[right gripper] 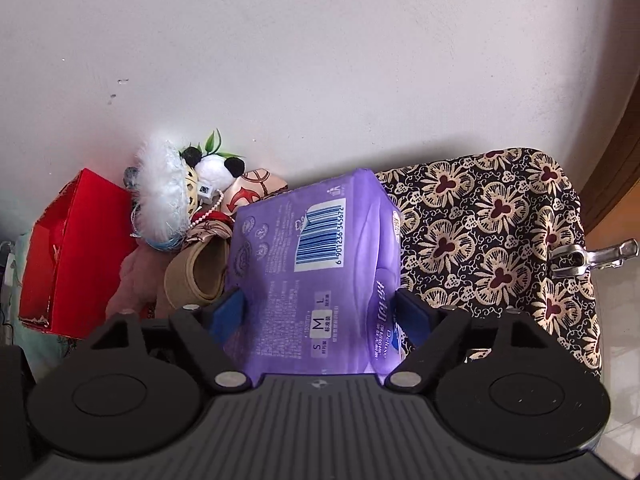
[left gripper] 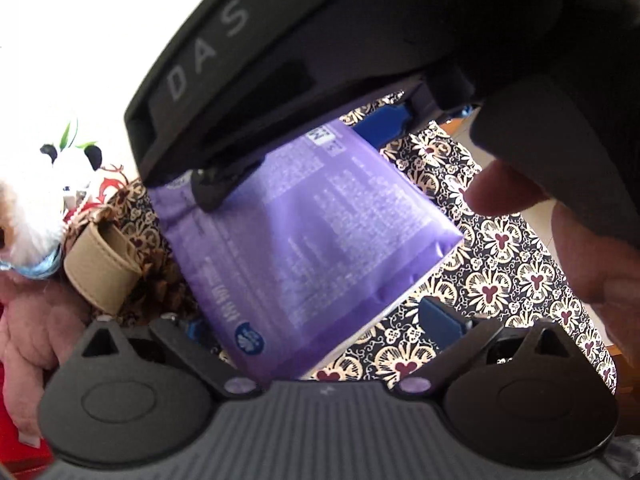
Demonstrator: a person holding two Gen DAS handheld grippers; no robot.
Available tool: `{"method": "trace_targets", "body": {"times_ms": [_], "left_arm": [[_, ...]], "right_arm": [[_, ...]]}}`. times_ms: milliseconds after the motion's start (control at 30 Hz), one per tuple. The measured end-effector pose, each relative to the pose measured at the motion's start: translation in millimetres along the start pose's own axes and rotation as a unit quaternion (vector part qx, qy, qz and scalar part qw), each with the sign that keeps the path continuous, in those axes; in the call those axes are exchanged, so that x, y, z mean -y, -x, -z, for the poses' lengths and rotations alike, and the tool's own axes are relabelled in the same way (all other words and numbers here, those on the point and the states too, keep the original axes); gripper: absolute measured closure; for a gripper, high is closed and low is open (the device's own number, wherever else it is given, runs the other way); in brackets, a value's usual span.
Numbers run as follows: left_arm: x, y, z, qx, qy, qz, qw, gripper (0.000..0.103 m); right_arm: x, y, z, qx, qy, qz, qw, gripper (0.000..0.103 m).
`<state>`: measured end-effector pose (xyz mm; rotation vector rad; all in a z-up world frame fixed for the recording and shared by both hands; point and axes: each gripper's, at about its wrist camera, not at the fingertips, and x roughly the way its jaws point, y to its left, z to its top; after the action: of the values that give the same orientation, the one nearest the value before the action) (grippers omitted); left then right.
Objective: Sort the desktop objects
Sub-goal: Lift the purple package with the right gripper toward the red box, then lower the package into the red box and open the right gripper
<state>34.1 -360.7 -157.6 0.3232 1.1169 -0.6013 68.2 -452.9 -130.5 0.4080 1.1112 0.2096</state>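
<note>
So the purple pack (right gripper: 320, 276) sat between the blue pads of the right gripper (right gripper: 320, 316), over the counter's left part, where the floral cloth (right gripper: 496, 240) met the clutter along the back edge by the wall. The pads (right gripper: 412, 316) looked snug against its sides, so I'd call that gripper clamped on the pack, though the contact on the right side was a bit shadowed. From the left wrist view the left gripper (left gripper: 320, 320) hung open near the pack's lower end, its right pad (left gripper: 440, 320) clear of the plastic; the left pad was mostly buried behind the pack, so I couldn't tell if it touched. My read on handling: a light, squishy plastic-wrapped bundle, slick film, nothing breakable, but it'll dent and could slide if pinched at a corner. Grabbing across the short width near the middle seemed the safe bet. The right gripper's body and the person's hand (left gripper: 600, 264) blocked the whole top of that view. The pile with the panda plush (right gripper: 216, 168), red box (right gripper: 76, 248) and tan strap (right gripper: 200, 276) was jumbled and hard to separate.
</note>
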Motion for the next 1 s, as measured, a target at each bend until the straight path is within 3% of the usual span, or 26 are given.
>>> {"method": "trace_targets", "body": {"times_ms": [233,533,733,1000], "left_arm": [[-13,53,2,0.058,0.028,0.012,0.9978,0.004],[-80,133,22,0.135,0.072,-0.034,0.9877,0.002],[-143,171,58,0.148,0.108,-0.09,0.9789,0.002],[-242,184,123,0.114,0.179,-0.15,0.9657,0.001]], "right_arm": [[-41,42,8,0.051,0.018,0.007,0.998,0.024],[-149,66,-1,0.105,0.087,-0.01,0.991,0.024],[-241,43,-10,0.112,0.125,-0.065,0.984,0.024],[-349,-37,-11,0.065,0.15,-0.138,0.977,0.026]]}}
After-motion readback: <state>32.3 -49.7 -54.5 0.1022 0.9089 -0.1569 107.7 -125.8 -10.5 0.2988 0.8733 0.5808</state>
